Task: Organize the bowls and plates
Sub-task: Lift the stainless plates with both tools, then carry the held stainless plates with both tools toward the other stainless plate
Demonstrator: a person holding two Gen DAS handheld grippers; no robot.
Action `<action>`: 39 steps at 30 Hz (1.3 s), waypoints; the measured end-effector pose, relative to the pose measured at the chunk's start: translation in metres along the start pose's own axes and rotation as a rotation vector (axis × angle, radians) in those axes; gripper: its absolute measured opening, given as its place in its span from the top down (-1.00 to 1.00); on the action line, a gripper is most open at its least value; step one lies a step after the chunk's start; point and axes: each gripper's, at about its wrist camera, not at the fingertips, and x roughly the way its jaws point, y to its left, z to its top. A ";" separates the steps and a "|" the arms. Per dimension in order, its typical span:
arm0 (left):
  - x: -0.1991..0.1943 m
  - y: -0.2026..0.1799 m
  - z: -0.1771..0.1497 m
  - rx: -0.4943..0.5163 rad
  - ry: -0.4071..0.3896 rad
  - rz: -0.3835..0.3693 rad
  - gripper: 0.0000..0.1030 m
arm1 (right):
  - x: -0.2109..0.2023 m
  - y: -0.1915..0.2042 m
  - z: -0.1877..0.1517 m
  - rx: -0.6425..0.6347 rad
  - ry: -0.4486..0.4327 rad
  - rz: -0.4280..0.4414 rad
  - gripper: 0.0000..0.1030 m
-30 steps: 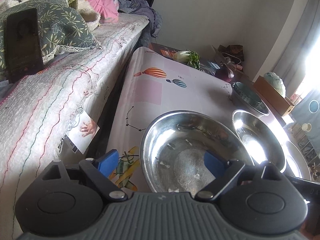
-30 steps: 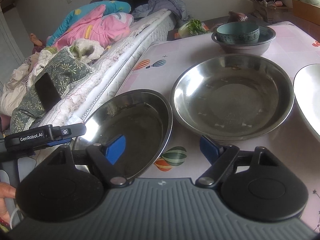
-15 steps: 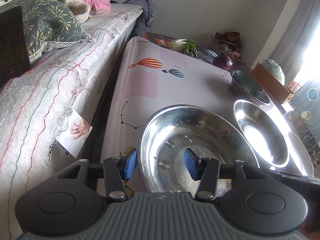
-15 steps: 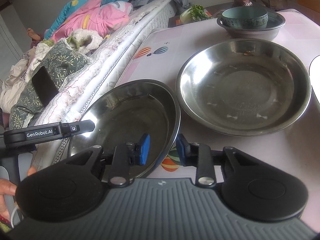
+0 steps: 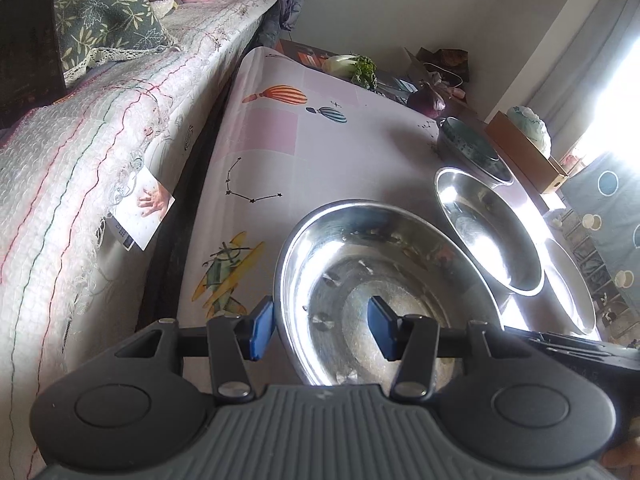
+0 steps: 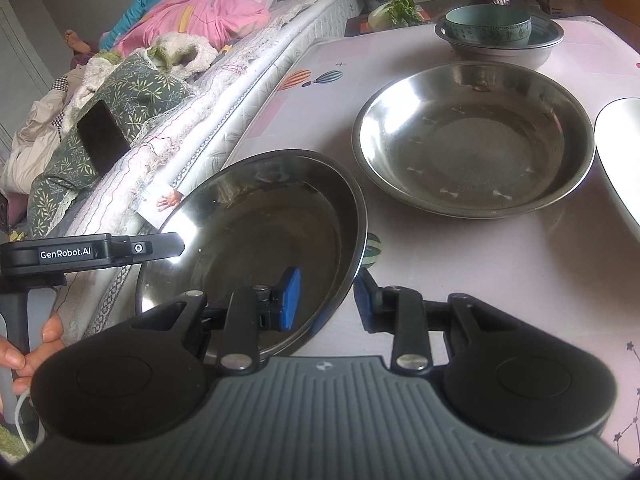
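Near steel plate (image 5: pixel 384 280) sits at the table's (image 5: pixel 272 152) bed-side edge. Left gripper (image 5: pixel 324 330) straddles its left rim, one pad outside, one inside, narrowed onto it. Right gripper (image 6: pixel 326 300) likewise clamps the opposite rim between narrow fingers.

Daylight floods in from a blown-out window (image 5: pixel 616 92) at far right, glaring off the steel bowls (image 5: pixel 484 232). Both views are sharp, with fisheye bending and dark corners at the edges.
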 end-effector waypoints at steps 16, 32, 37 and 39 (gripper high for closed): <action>-0.010 -0.016 -0.025 0.030 0.037 -0.031 0.00 | -0.024 -0.015 -0.017 0.023 -0.032 -0.018 0.42; 0.007 -0.009 -0.019 0.012 0.057 -0.029 0.00 | -0.017 -0.019 -0.014 0.044 -0.034 -0.020 0.42; 0.008 -0.011 -0.019 0.012 0.063 -0.056 0.00 | -0.017 -0.016 -0.014 0.040 -0.035 -0.018 0.42; 0.008 -0.014 -0.020 0.018 0.062 -0.053 -0.02 | -0.017 -0.016 -0.014 0.039 -0.034 -0.022 0.42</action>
